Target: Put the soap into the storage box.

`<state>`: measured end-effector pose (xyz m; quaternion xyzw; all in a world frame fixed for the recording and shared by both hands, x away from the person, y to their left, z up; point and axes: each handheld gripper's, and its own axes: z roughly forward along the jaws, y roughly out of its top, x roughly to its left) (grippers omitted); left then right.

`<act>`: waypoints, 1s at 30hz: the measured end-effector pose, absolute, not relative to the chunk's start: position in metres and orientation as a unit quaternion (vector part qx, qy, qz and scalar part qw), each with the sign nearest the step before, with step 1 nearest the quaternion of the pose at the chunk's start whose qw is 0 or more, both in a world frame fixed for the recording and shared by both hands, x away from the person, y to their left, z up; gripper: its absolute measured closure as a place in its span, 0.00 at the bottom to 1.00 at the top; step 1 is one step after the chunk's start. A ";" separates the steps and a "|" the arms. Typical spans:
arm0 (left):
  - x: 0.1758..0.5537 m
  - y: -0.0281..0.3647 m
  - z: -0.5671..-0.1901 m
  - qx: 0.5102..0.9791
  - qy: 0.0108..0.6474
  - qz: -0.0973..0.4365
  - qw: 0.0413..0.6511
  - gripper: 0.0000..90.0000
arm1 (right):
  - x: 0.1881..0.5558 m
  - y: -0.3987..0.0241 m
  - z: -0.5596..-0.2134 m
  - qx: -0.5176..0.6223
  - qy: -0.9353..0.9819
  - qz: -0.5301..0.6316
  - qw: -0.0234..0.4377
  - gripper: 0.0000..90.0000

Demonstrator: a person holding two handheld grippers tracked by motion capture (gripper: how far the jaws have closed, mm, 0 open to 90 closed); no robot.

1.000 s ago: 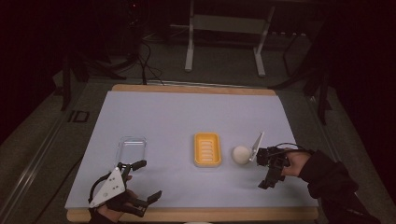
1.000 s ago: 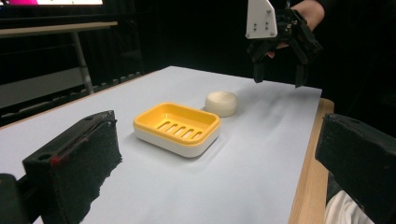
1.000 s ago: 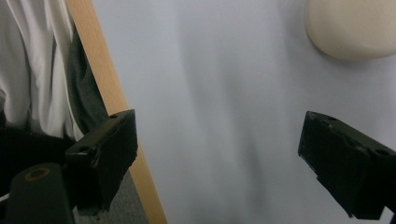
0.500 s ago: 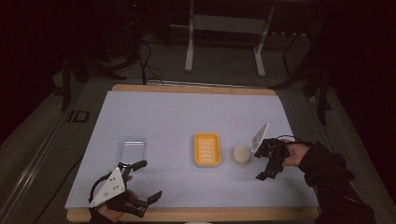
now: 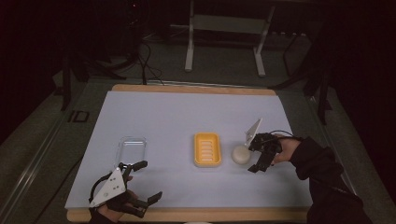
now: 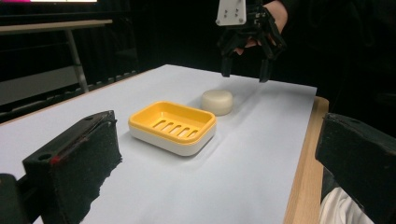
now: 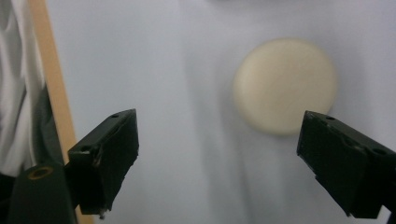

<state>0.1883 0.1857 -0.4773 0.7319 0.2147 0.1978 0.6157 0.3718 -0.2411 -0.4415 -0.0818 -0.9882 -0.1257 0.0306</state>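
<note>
From up here I see my right gripper [image 5: 254, 153] at centre right, jaws spread, just beside the round soap [image 5: 241, 154]. The yellow soap dish [image 5: 207, 149] sits mid-frame, a clear lid [image 5: 131, 148] left of it. My left gripper [image 5: 145, 182] hangs open at lower left.

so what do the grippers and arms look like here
Both grippers are black frames with two blocky black jaws. The left gripper carries a pale grey three-cornered plate with small holes; the right gripper has one too, and a thin black cable loops behind it. The right arm wears a dark sleeve. A red mark edges one left jaw.
</note>
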 end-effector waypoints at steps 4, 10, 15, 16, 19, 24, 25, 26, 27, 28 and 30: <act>0.188 0.186 -0.477 0.732 0.214 0.197 0.616 0.00 | 0.375 -0.237 -0.446 -0.063 -0.990 -0.123 0.012 0.15; 0.188 0.185 -0.478 0.733 0.213 0.196 0.615 0.00 | 0.381 -0.233 -0.453 -0.045 -0.991 -0.126 -0.008 0.15; 0.188 0.185 -0.478 0.734 0.213 0.196 0.614 0.00 | 0.388 -0.231 -0.458 -0.034 -0.990 -0.140 -0.010 0.15; 0.188 0.185 -0.478 0.734 0.212 0.196 0.614 0.00 | 0.389 -0.231 -0.460 -0.030 -0.989 -0.142 -0.013 0.15; 0.188 0.185 -0.478 0.735 0.211 0.196 0.614 0.00 | 0.392 -0.230 -0.463 -0.031 -0.989 -0.146 -0.017 0.15; 0.188 0.185 -0.478 0.736 0.210 0.196 0.613 0.00 | 0.400 -0.230 -0.472 -0.036 -0.989 -0.143 -0.017 0.15; 0.188 0.185 -0.478 0.736 0.210 0.196 0.613 0.00 | 0.401 -0.230 -0.473 -0.037 -0.989 -0.144 -0.016 0.15; 0.188 0.185 -0.478 0.736 0.210 0.196 0.613 0.00 | 0.402 -0.231 -0.475 -0.039 -0.989 -0.145 -0.015 0.15; 0.188 0.185 -0.478 0.737 0.210 0.196 0.613 0.00 | 0.402 -0.231 -0.476 -0.040 -0.989 -0.144 -0.016 0.15; 0.188 0.185 -0.478 0.737 0.210 0.196 0.612 0.00 | 0.403 -0.231 -0.478 -0.041 -0.989 -0.145 -0.012 0.15; 0.188 0.185 -0.478 0.738 0.210 0.196 0.611 0.00 | 0.404 -0.232 -0.483 -0.043 -0.989 -0.143 -0.011 0.15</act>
